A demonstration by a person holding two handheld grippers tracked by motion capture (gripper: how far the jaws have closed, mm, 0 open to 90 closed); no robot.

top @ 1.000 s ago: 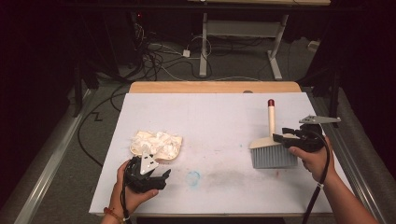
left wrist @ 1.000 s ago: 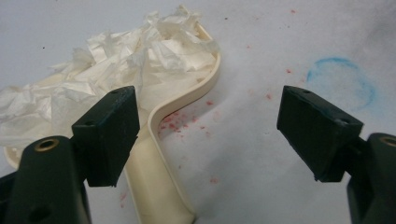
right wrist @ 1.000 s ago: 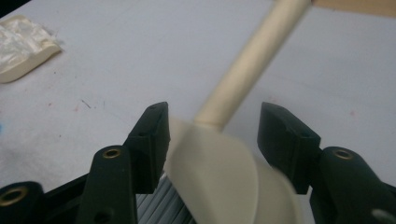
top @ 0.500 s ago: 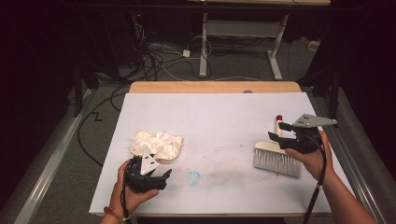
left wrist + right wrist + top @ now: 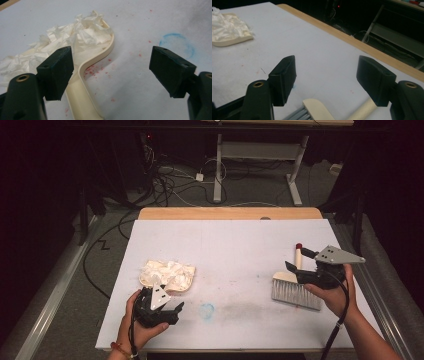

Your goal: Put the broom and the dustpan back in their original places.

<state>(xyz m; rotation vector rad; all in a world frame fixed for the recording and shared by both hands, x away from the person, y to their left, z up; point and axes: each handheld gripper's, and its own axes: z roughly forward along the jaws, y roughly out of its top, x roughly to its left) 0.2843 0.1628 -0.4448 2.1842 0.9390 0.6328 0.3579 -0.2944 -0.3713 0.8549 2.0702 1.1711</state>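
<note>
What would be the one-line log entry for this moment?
right tongs: just opened, nothing between, above brush | left tongs: open, beside dustpan with tissue | table: red crumbs

I count one desk [image 5: 240,240], and on it one brush [image 5: 295,285], one cream dustpan [image 5: 167,276] holding one heap of crumpled tissue [image 5: 167,270], and one blue chalk ring [image 5: 206,310]. My tongs number two: left [image 5: 167,312], right [image 5: 300,260].

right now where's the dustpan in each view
high view: dustpan left of centre, above the left gripper.
left gripper view: left half, handle by the left jaw.
right gripper view: top left corner.
shared landmark: the white tissue heaped in it.
</note>
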